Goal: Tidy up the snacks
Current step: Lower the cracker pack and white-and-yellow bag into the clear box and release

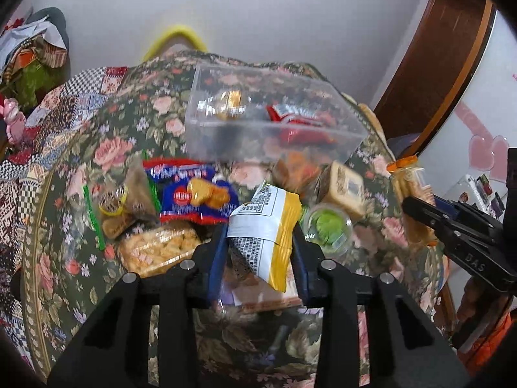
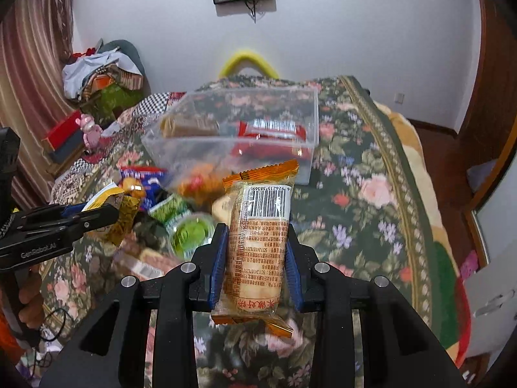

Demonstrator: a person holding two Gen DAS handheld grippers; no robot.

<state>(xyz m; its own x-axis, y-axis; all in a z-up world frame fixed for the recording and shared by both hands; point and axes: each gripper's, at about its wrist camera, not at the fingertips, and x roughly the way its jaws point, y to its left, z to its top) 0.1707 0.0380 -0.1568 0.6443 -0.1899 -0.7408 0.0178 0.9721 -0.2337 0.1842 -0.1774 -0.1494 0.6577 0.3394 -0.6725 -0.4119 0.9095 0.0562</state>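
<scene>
My left gripper is shut on a yellow and white snack packet, which it holds above the pile of snacks. My right gripper is shut on an orange wrapped biscuit roll with a barcode at its top. Beyond both stands a clear plastic box, also the clear plastic box, with a red packet and a gold-wrapped snack inside. Loose snacks lie in front of it: a blue biscuit packet, a clear bag of puffs, a green cup.
Everything rests on a floral cloth over a bed or table. The other gripper shows at the right edge in the left wrist view and at the left edge in the right wrist view. Clothes are heaped at the far left.
</scene>
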